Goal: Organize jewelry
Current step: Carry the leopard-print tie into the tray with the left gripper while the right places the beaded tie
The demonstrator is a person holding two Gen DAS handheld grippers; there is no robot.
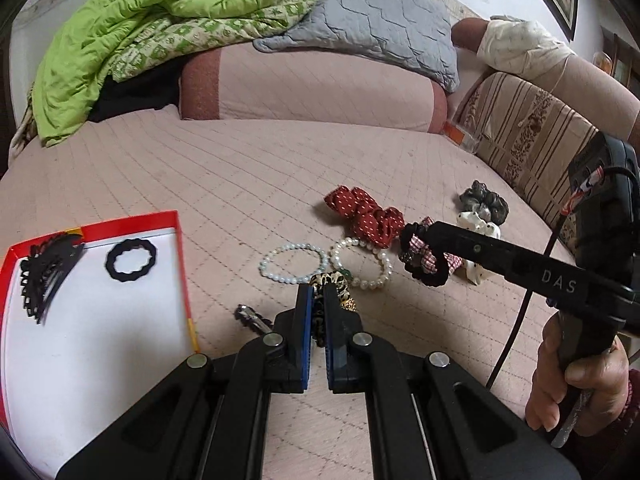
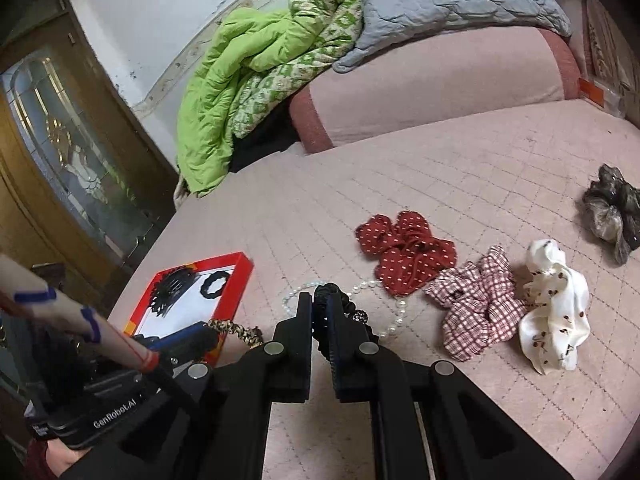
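Observation:
My left gripper [image 1: 317, 294] is shut on a leopard-print hair band [image 1: 334, 283], held just above the pink bed; the band also shows in the right wrist view [image 2: 234, 329]. My right gripper [image 2: 319, 303] is shut on a black beaded hair tie [image 2: 344, 306], which also shows in the left wrist view [image 1: 416, 258]. Two pearl bracelets [image 1: 292, 266] [image 1: 362, 264] lie on the bed under them. A red-rimmed white tray [image 1: 182, 264] at the left holds a black claw clip [image 1: 48, 276] and a black hair ring [image 1: 131, 260].
Scrunchies lie to the right: red dotted [image 2: 406, 254], pink checked [image 2: 476, 306], white printed [image 2: 554, 320], grey [image 2: 612, 210]. A small metal clip [image 1: 252, 318] lies by the tray. Green quilt [image 1: 140, 40], grey pillow [image 1: 384, 20] and pink bolster [image 1: 312, 88] sit at the back.

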